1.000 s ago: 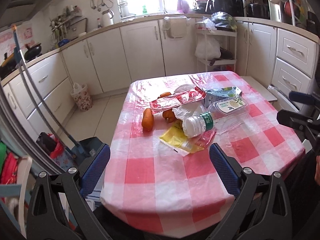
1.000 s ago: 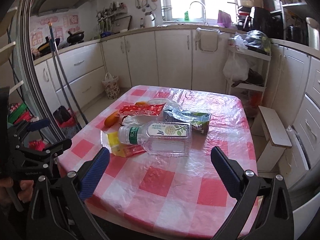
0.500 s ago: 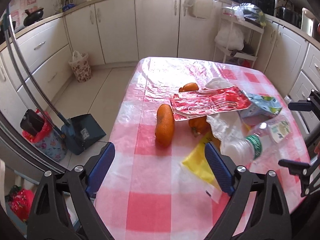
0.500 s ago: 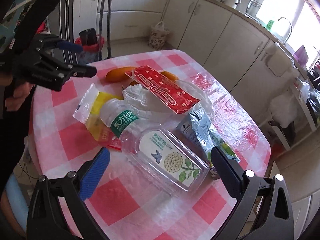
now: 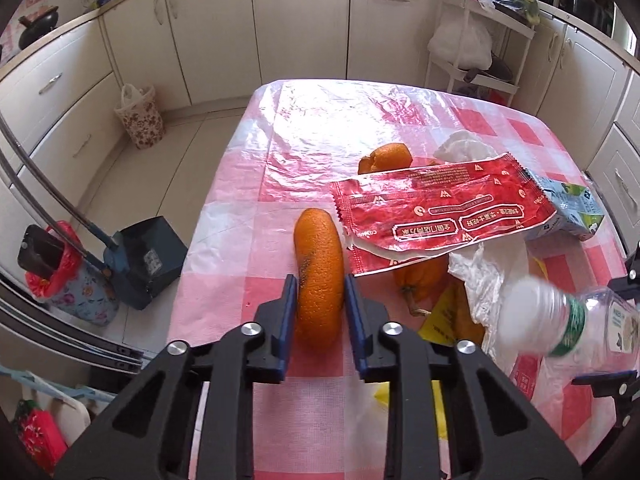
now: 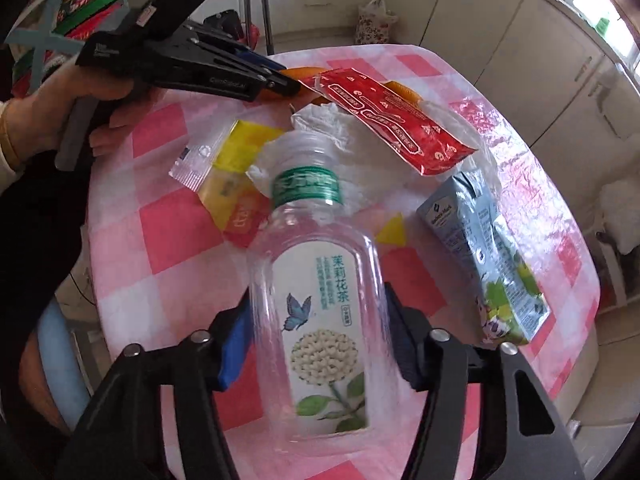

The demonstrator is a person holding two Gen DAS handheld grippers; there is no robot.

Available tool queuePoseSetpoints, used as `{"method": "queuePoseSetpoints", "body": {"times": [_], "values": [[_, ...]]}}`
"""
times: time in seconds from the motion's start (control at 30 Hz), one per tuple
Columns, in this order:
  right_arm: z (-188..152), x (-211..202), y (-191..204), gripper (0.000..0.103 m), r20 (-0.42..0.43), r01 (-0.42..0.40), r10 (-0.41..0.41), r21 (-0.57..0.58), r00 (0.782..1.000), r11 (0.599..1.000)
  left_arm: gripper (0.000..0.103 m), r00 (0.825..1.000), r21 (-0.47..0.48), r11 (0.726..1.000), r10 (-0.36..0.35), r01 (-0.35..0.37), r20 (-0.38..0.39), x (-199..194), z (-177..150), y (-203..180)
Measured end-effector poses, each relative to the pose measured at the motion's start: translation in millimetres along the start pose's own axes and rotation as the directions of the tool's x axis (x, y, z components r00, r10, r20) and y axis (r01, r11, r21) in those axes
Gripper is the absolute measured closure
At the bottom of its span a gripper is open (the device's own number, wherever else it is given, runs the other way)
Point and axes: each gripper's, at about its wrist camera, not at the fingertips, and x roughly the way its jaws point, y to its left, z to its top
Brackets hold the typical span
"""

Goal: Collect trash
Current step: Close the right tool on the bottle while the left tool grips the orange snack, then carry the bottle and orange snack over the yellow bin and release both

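Progress: just starting, nothing is binned yet, all trash is lying on the tabletop (image 5: pixel 240 208) | left tool (image 5: pixel 319 296) is closing around the peel (image 5: pixel 319 268) | right tool (image 6: pixel 318 312) is closing on the bottle (image 6: pixel 320 296) | change: both tools, earlier hanging wide open short of the pile, are now straddling their items.

Glossy plastic tablecloth (image 5: pixel 320 136), clear smooth plastic bottle (image 6: pixel 320 300), shiny red foil wrapper (image 5: pixel 440 212), rough dimpled orange peel (image 5: pixel 320 272).

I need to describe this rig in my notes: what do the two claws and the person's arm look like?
Both claws, left claw and right claw, have black angular linkage arms with silver bolts and blue ribbed pads. The hand shows a black sleeve and a gold bangle.
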Motion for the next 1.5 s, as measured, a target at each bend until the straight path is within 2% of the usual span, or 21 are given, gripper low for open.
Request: {"method": "queuePoseSetpoints", "body": {"times": [0.2,0.33,0.5,0.63,0.73,0.83,0.9,1.03,1.1,1.23,1.33,1.5], "values": [[-23.4,-27.7,1.4,0.049,0.103,-0.048,0.035,0.118,0.994,0.992,0.087,0.999,-0.002,0.999,-0.036,0.036,-0.017,-16.6,-17.3,-2.7],[-47.1,-63.5,1.0,0.049,0.180,-0.052,0.018,0.187,0.984,0.981,0.087,0.998,-0.011,0.998,-0.065,0.065,-0.008,-39.9,-35.1,-4.8],[-86.5,-103.5,-4.0,0.049,0.245,-0.018,-0.056,0.291,0.968,0.956,0.088,0.994,-0.012,0.994,-0.105,0.106,0.038,-79.5,-50.6,-14.6],[-141.7,-130.0,-13.2,0.049,0.260,0.016,-0.137,0.418,0.956,0.908,0.088,0.986,0.023,0.989,-0.147,0.145,0.079,-112.9,-57.2,-35.9],[-190.4,-144.5,-21.7,0.049,0.252,0.043,-0.207,0.534,0.945,0.844,0.088,0.976,0.076,0.979,-0.196,0.189,0.097,-135.2,-59.5,-63.8],[-238.8,-149.4,-29.4,0.049,0.212,0.072,-0.271,0.648,0.939,0.758,0.088,0.962,0.154,0.959,-0.255,0.238,0.098,-155.8,-61.7,-106.0],[-274.2,-146.6,-34.1,0.049,0.181,0.080,-0.299,0.721,0.937,0.689,0.087,0.950,0.204,0.940,-0.298,0.275,0.093,-167.2,-63.4,-133.6],[-323.9,-124.2,-42.9,0.049,0.115,0.094,-0.314,0.809,0.943,0.580,0.087,0.926,0.295,0.894,-0.372,0.337,0.069,-184.3,-66.2,-192.3],[-343.6,-103.8,-48.0,0.049,0.083,0.099,-0.310,0.844,0.947,0.528,0.087,0.913,0.344,0.865,-0.404,0.364,0.050,-191.3,-68.7,-224.6],[-376.9,-68.9,-58.4,0.049,0.041,0.099,-0.301,0.895,0.953,0.435,0.087,0.899,0.425,0.817,-0.437,0.391,0.014,-197.6,-76.7,-277.9],[-389.0,-43.9,-65.8,0.048,0.020,0.097,-0.288,0.919,0.957,0.383,0.087,0.892,0.476,0.779,-0.452,0.408,-0.024,-195.5,-81.8,-313.6],[-413.5,-17.4,-73.7,0.046,0.000,0.090,-0.277,0.946,0.961,0.312,0.087,0.890,0.542,0.730,-0.450,0.417,-0.079,-179.1,-87.6,-359.1]]}}
